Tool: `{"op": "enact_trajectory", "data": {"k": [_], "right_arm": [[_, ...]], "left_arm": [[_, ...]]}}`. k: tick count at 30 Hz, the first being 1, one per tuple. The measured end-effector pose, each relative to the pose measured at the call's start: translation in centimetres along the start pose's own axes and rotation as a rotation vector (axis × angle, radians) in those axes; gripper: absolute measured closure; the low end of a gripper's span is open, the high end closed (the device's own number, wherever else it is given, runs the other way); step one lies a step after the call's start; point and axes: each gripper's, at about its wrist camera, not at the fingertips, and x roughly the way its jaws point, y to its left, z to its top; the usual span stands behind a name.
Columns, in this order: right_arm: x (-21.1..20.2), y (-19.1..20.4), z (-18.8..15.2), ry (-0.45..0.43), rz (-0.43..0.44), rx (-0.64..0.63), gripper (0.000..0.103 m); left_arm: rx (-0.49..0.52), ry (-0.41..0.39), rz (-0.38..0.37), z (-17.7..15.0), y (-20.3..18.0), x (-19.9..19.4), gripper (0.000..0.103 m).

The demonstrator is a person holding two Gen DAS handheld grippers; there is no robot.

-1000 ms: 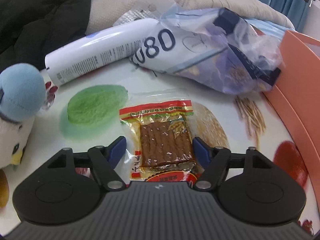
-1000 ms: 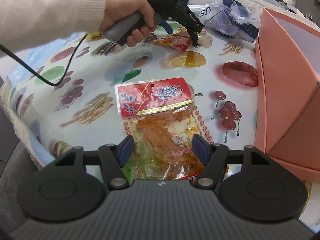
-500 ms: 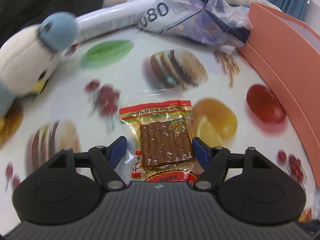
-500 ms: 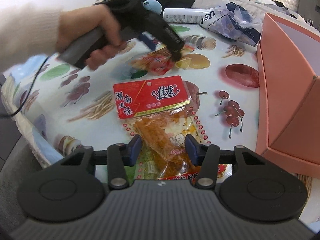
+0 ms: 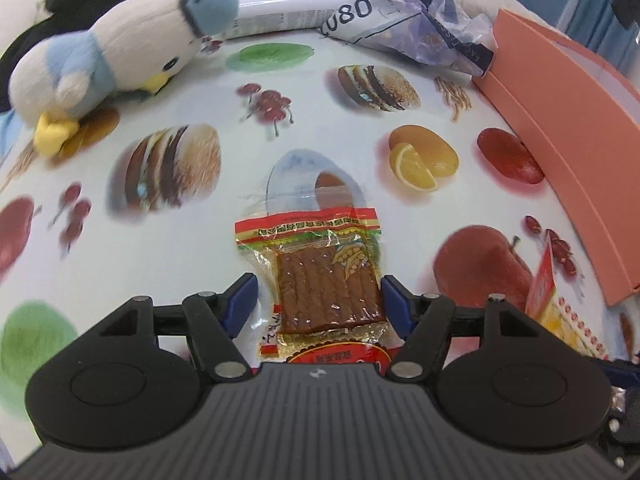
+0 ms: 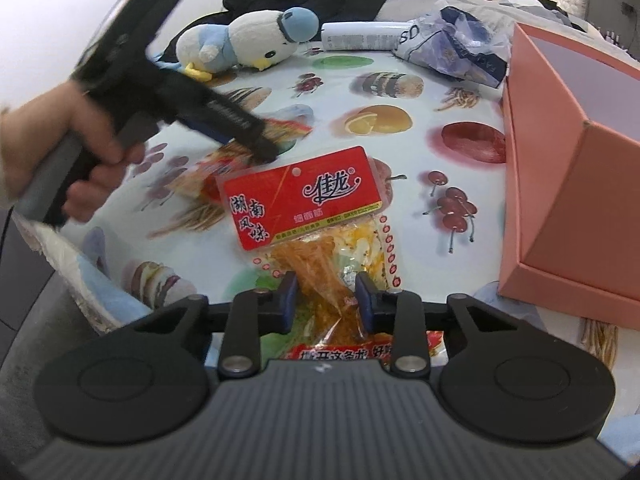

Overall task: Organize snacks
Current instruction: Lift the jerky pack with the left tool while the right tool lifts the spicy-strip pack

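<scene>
My left gripper [image 5: 318,300] is shut on a small clear packet with a brown ribbed snack [image 5: 326,284] and holds it above the printed tablecloth. My right gripper [image 6: 326,298] is shut on a larger snack bag with a red label [image 6: 304,196] and orange strips, lifted off the cloth. In the right wrist view the left gripper [image 6: 256,142] is blurred at left, held by a hand, with its packet under it. The red-label bag's edge shows at the right of the left wrist view [image 5: 546,292].
An open pink box [image 6: 560,152] stands at the right; it also shows in the left wrist view [image 5: 560,112]. A plush bird [image 5: 120,52], a white tube [image 5: 280,12] and a crumpled plastic bag [image 5: 420,28] lie at the far edge. The table edge [image 6: 76,256] drops off at left.
The left gripper has carried its packet back toward me and the right. The right gripper has closed on the red-label bag and lifted it.
</scene>
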Motion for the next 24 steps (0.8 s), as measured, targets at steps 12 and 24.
{"op": "enact_trajectory", "data": {"k": [12, 24], "right_arm": [[-1.2, -2.3, 0.3, -0.053, -0.086, 0.134, 0.07], [-1.0, -1.7, -0.1, -0.041, -0.065, 0.116, 0.07]], "left_arm": [[-0.068, -0.014, -0.036, -2.7, -2.4, -3.7, 0.045], [-0.17, -0.016, -0.044, -5.2, -2.7, -5.5, 0.064]]}}
